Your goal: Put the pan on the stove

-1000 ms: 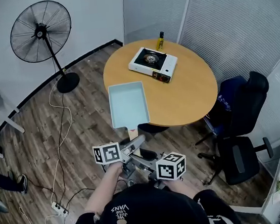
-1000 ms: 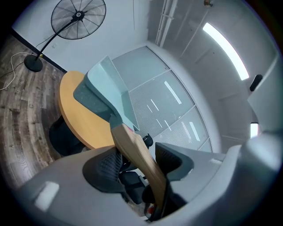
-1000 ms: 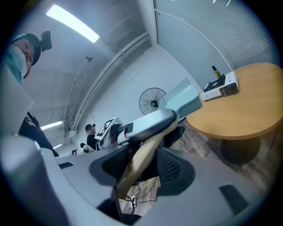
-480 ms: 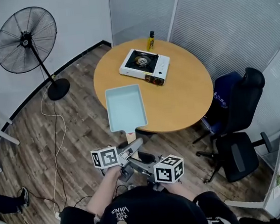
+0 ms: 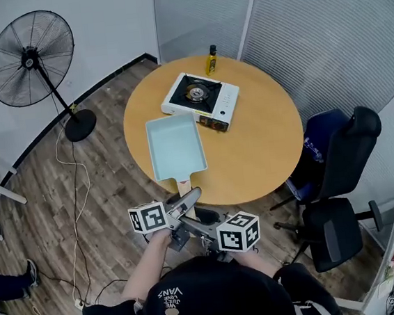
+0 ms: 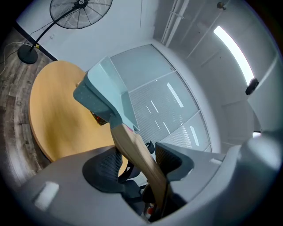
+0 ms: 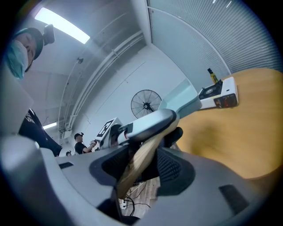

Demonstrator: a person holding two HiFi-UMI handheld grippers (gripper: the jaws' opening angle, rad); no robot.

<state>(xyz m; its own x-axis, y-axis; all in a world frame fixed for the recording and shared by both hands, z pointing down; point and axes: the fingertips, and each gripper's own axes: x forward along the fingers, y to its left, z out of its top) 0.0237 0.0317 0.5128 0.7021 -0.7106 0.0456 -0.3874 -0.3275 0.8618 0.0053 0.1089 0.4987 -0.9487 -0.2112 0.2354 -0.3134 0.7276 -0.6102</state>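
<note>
Pan hangs on the near side of the stove, its far corner just beside the stove's front edge and not yet over the burner. Both grippers are clamped on its wooden handle: the left gripper and the right gripper each have their pads pressed to it.

I judge this to be the carrying step. The next move calls for taking the pan further toward the stove, centring it over the burner and lowering it level.

Only the head view shows the burner and how the pan lies beside the stove on the worktop. The right gripper view shows the stove's front face and the bottle behind the stove. In the left gripper view the pan covers nearly all of the stove.
</note>
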